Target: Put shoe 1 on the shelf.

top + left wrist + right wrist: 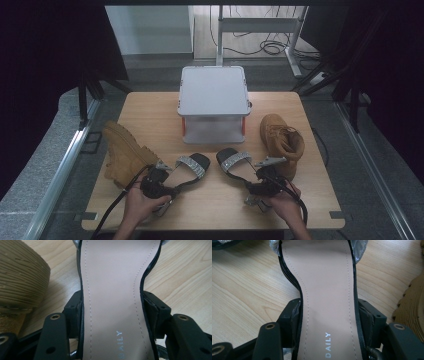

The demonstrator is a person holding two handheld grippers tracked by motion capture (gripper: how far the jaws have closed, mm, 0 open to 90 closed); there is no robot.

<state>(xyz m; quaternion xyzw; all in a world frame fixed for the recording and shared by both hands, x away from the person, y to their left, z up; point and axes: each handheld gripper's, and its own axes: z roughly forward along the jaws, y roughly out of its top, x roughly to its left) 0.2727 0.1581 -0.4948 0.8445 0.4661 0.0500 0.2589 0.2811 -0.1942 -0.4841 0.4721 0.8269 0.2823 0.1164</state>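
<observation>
Showing "DAILY" insole print close-up

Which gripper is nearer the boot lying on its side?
Left. The left gripper sits right beside that boot; the right gripper is across the table, by the upright boot.

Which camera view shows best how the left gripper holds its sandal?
The left gripper view: the left gripper has its jaws pressed against both edges of the sandal at the narrow waist of the insole. The high view shows the left gripper at that sandal's heel end, with the contact hidden.
</observation>
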